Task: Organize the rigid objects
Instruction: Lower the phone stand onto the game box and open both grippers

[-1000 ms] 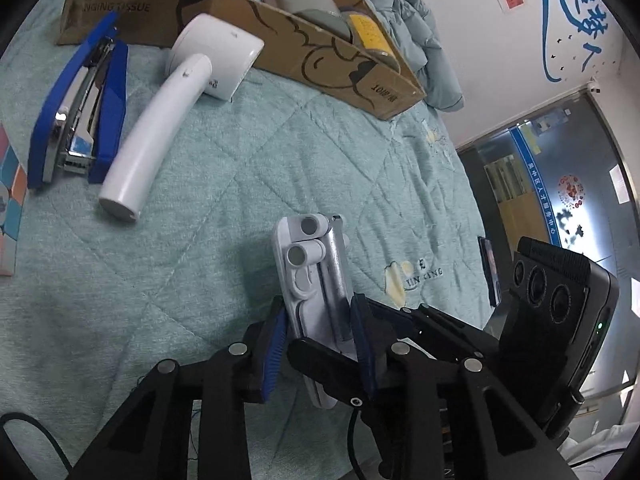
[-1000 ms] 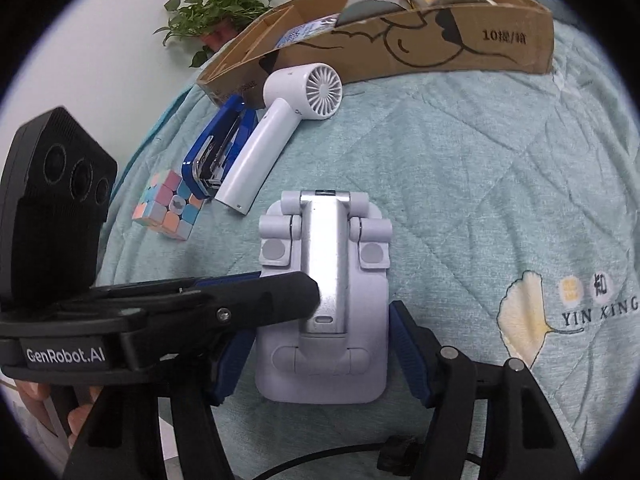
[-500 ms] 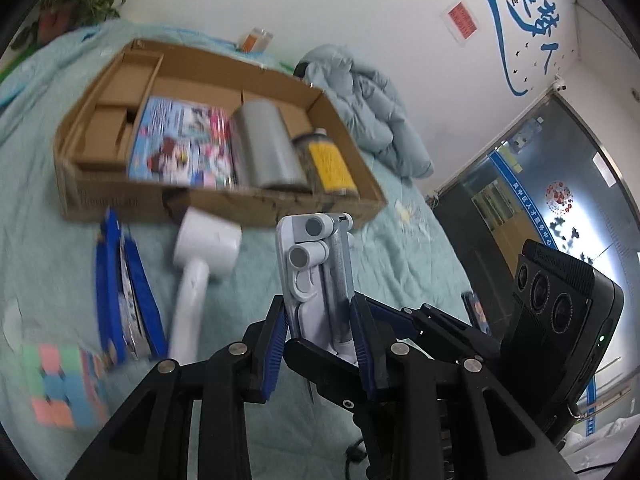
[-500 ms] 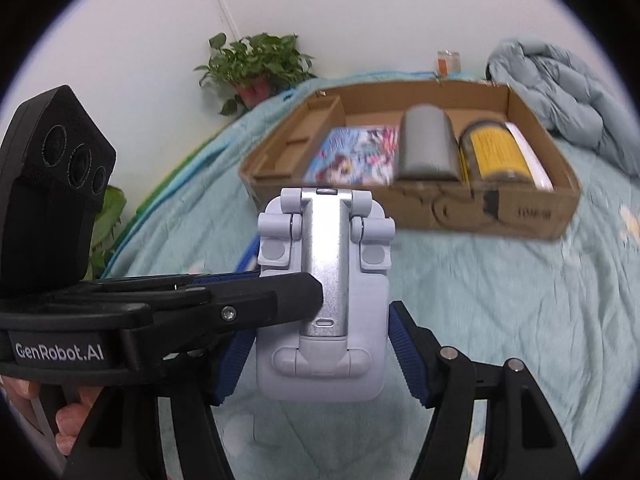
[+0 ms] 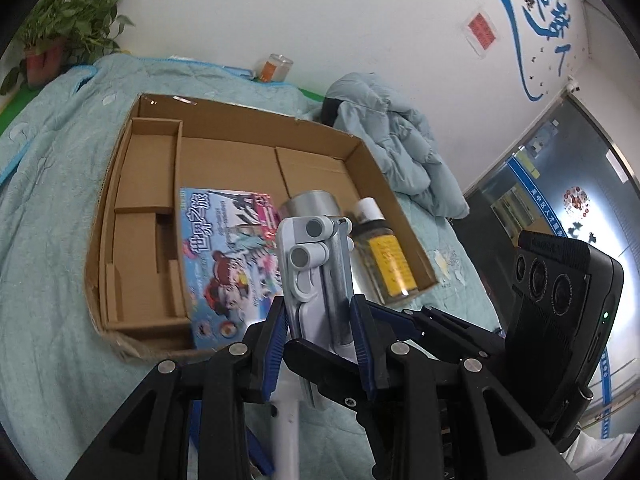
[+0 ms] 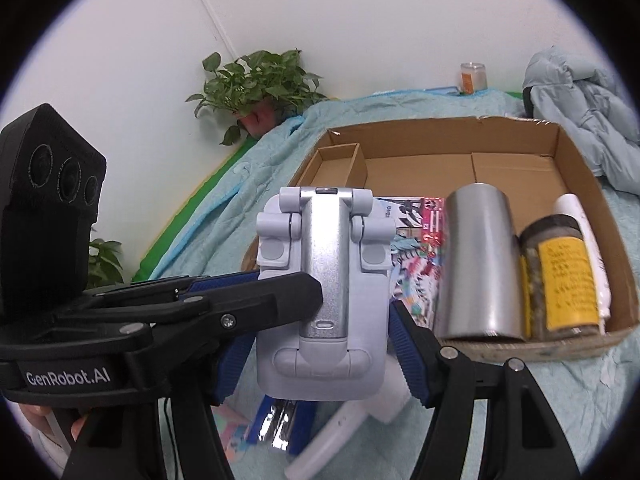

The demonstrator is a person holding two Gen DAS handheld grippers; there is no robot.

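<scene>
A folded white and silver phone stand [image 5: 316, 276] [image 6: 324, 292] is held in the air by both grippers. My left gripper [image 5: 318, 344] is shut on its thin sides. My right gripper [image 6: 320, 344] is shut on its wide sides. The stand hangs in front of an open cardboard box [image 5: 132, 184] [image 6: 576, 160] on the bed. In the box lie a colourful booklet [image 5: 216, 256] [image 6: 416, 240], a silver cylinder [image 6: 478, 264] [image 5: 310, 202] and a jar with a yellow label [image 6: 560, 276] [image 5: 386, 256].
Below the stand, on the teal quilt [image 5: 48, 392], lie a white hair dryer [image 6: 352, 428] and a blue stapler [image 6: 280, 424]. A puffy jacket [image 5: 400, 140] lies right of the box. A potted plant [image 6: 260, 84] stands at the wall.
Both grippers have lifted the stand off the quilt and carried it toward the box. The box now fills the view ahead, and the dryer and stapler have dropped below.
</scene>
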